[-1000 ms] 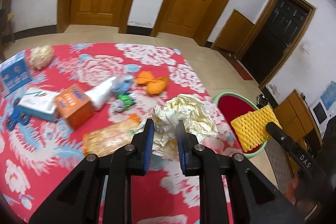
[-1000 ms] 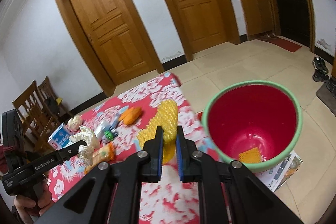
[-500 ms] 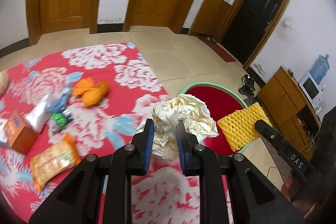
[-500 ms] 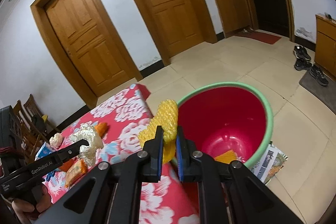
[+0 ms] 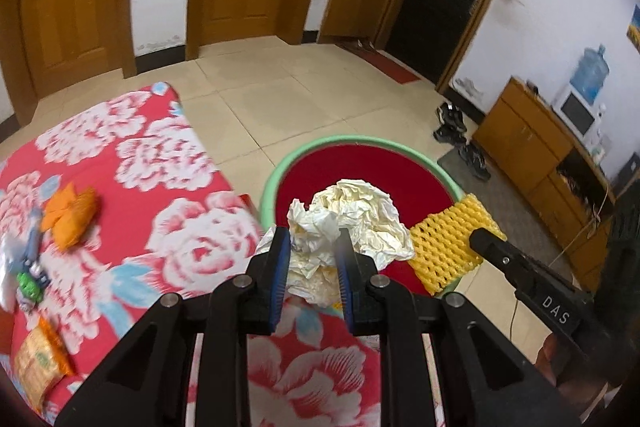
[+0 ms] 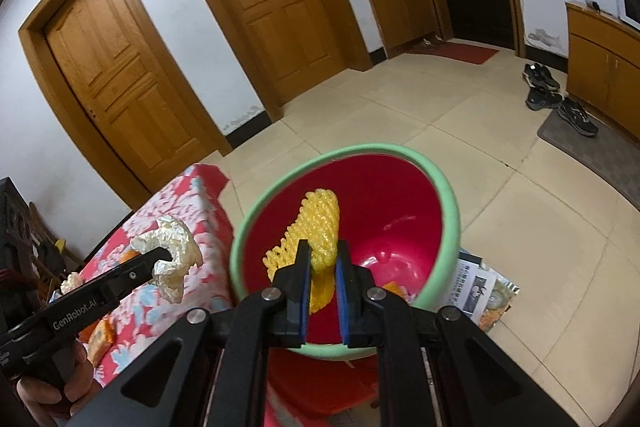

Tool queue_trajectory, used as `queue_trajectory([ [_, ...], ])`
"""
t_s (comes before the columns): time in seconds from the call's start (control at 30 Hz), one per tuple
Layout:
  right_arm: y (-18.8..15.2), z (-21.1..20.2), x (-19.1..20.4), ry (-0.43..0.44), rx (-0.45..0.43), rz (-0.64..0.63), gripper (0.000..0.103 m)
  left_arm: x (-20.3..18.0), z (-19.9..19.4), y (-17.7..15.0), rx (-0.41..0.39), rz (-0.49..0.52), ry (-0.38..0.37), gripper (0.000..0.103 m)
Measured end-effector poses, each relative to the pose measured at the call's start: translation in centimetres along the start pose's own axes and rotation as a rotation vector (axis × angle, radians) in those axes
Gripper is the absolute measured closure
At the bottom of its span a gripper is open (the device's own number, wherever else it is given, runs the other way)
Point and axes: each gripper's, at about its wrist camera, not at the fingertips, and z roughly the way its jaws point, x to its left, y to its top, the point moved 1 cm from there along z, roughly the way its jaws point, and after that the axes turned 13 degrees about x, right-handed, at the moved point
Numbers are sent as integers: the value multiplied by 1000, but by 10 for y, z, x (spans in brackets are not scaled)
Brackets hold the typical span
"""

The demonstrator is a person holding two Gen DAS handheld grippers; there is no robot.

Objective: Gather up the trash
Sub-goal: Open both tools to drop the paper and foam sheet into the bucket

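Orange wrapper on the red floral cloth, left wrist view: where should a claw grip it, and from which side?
Judging from a blurred view, the orange wrapper lies flat and crumpled on the cloth, with a puffed end and a thinner folded flap. Come from above, pinching the raised puffed middle across its narrow width. Nothing touches it; the small green toy sits apart, nearer the camera.
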Motion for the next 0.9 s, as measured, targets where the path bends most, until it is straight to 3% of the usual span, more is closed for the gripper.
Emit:
queue_trajectory([
  [0.1, 3, 8, -10, -6, 13, 17, 90, -6, 14, 5, 31, 15, -3, 80],
  [0.27, 7, 18, -19, -10, 30, 34, 86, -13, 27, 8, 50, 22, 6, 59],
  [0.7, 26, 45, -21, -16, 78, 43, 72, 1, 30, 14, 64, -31, -7, 59],
  [0.9, 28, 47, -18, 19, 77, 48, 59, 7, 17, 14, 42, -48, -7, 59],
])
